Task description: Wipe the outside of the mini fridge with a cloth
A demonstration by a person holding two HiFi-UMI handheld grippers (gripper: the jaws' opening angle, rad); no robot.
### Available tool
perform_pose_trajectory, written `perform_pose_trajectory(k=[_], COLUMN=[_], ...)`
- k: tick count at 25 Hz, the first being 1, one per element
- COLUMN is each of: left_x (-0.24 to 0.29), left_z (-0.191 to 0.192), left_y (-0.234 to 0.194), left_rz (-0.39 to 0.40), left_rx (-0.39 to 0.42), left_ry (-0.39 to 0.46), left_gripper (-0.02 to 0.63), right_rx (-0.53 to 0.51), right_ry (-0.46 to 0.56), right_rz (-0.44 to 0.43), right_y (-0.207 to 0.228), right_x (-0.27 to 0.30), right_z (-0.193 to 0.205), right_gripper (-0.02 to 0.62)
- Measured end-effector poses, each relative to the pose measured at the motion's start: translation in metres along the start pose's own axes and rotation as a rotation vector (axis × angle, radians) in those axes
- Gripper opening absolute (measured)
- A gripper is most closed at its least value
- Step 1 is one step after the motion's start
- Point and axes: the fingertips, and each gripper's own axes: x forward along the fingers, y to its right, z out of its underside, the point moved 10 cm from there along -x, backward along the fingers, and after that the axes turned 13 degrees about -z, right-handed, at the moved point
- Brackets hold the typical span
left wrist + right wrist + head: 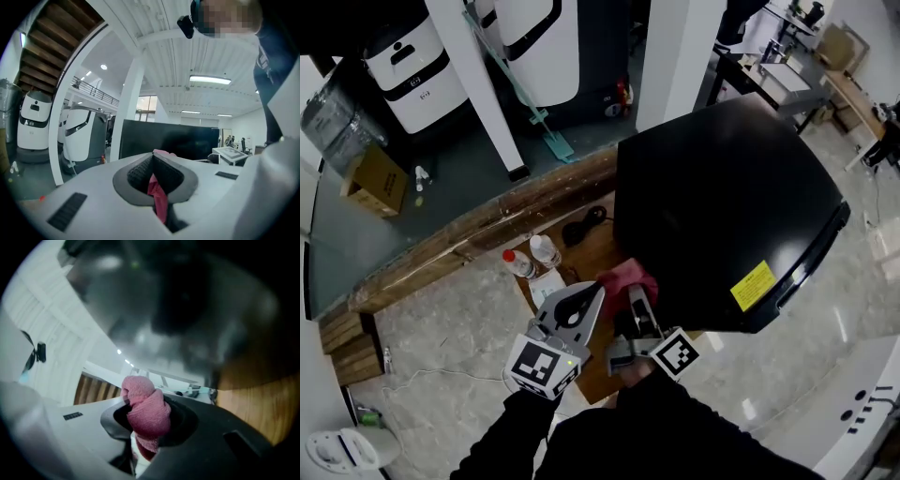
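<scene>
The black mini fridge (722,197) stands on a wooden table (592,246), a yellow label (753,284) on its near side. A crumpled red cloth (625,278) lies bunched against the fridge's lower left corner. My left gripper (592,294) is shut on one strip of the cloth (158,196), which hangs between its jaws; the fridge (168,138) is dark just beyond. My right gripper (637,298) is shut on a thick wad of the cloth (146,411), with the fridge's side close overhead. Both grippers sit side by side just left of the fridge.
Two small bottles (517,263) (545,249) and a white sheet (547,282) lie on the table left of the cloth, with a black cable (585,223) behind. A wooden beam (469,246) runs along the floor. White machines (412,70) stand farther back.
</scene>
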Motion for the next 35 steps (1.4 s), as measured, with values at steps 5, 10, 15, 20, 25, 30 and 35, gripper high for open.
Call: perform_pose_trajectory(k=[5, 10, 15, 20, 25, 30, 35], left_x=[-0.008, -0.011, -0.007, 0.000, 0.004, 0.012, 0.023], left_z=[-0.045, -0.062, -0.062, -0.053, -0.034, -0.006, 0.035], left_y=[0.037, 0.070, 0.092, 0.105, 0.109, 0.103, 0.100], left_rz=[0.058, 0.123, 0.156, 0.169, 0.173, 0.162, 0.153], left_rx=[0.044, 0.062, 0.065, 0.088, 0.089, 0.064, 0.072], left_ry=[0.097, 0.135, 0.125, 0.110, 0.069, 0.012, -0.069], left_gripper=[0.006, 0.006, 0.006, 0.006, 0.006, 0.006, 0.006], right_rx=[-0.013, -0.055, -0.026, 0.033, 0.073, 0.081, 0.100], right_ry=[0.060, 0.119, 0.192, 0.211, 0.205, 0.181, 0.158], right_rz=[-0.060, -0.029, 0.011, 0.019, 0.056, 0.120, 0.233], right_y=[-0.058, -0.081, -0.077, -0.070, -0.052, -0.017, 0.027], right_x=[-0.021, -0.054, -0.074, -0.076, -0.080, -0.086, -0.097], right_z=[-0.031, -0.052, -0.075, -0.082, -0.078, -0.068, -0.057], right_gripper=[0.091, 0.089, 0.086, 0.086, 0.095, 0.095, 0.095])
